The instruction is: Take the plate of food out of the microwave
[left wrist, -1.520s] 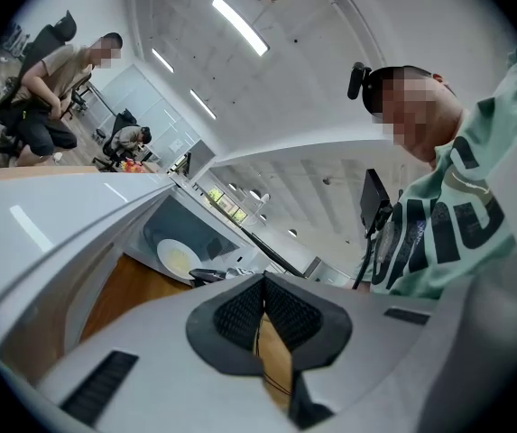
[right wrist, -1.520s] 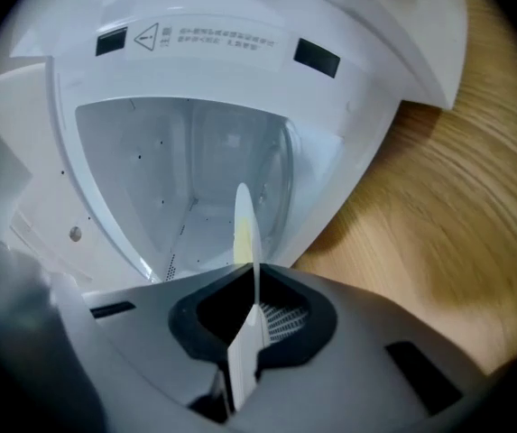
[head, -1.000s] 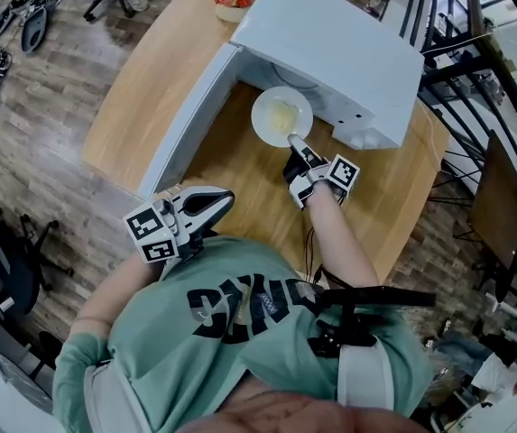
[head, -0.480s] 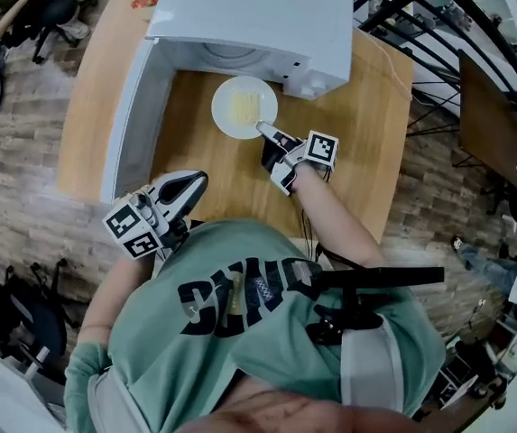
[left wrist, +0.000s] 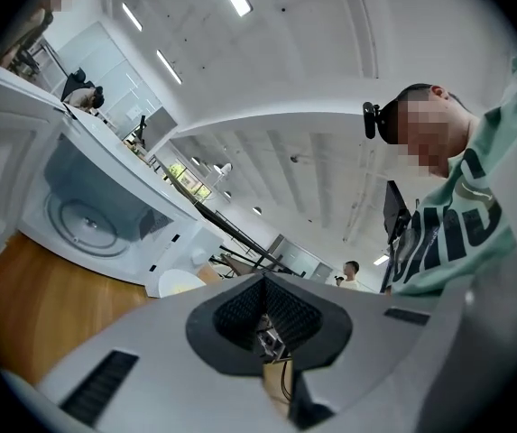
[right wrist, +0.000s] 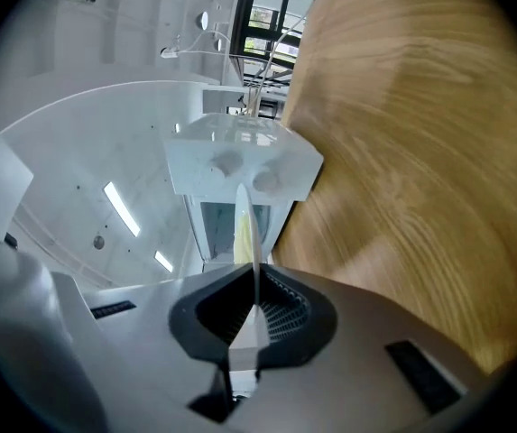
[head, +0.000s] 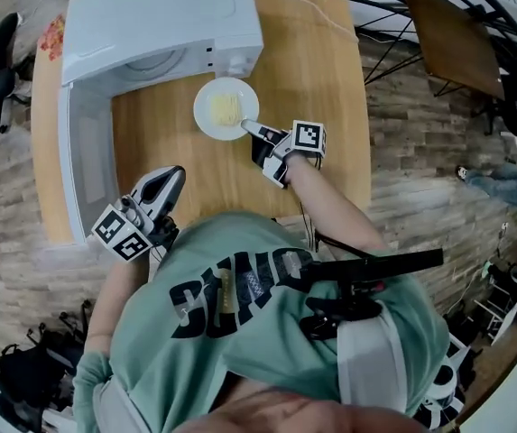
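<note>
Head view gave what neither gripper camera could: the whole layout. The plate of food was out over the wooden table, just in front of the open microwave. Whether it rested on the wood could not be told. Right gripper view showed the grip itself: the right gripper had its fingers almost together, clamped on the plate's rim, with the plate edge-on straight ahead of the pads. Left gripper view showed the left gripper with its fingers closed on nothing, and the plate ahead and to their left, well apart.
</note>
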{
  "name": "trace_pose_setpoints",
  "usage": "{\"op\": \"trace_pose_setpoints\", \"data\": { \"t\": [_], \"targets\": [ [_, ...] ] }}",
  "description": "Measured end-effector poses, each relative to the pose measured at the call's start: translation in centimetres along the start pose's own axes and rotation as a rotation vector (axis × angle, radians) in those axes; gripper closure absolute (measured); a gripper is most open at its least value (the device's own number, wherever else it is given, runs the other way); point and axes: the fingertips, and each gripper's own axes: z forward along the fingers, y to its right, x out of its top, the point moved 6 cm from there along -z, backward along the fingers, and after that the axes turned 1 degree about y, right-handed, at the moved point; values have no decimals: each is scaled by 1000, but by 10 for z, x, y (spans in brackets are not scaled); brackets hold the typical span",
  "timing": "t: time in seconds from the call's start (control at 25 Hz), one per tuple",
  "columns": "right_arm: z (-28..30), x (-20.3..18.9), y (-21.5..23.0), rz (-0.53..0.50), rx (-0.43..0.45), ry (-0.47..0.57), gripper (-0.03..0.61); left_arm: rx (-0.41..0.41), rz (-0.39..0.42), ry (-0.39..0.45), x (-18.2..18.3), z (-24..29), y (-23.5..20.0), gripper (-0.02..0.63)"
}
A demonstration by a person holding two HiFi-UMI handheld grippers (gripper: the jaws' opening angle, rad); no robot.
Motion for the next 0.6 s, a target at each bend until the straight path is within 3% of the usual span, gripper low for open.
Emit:
{"op": "trace_pose_setpoints", "data": {
  "t": [0.6],
  "targets": [
    [-91, 62, 48, 39, -59, 165, 561, -76, -44, -102, -20, 85, 2, 607]
  ]
}}
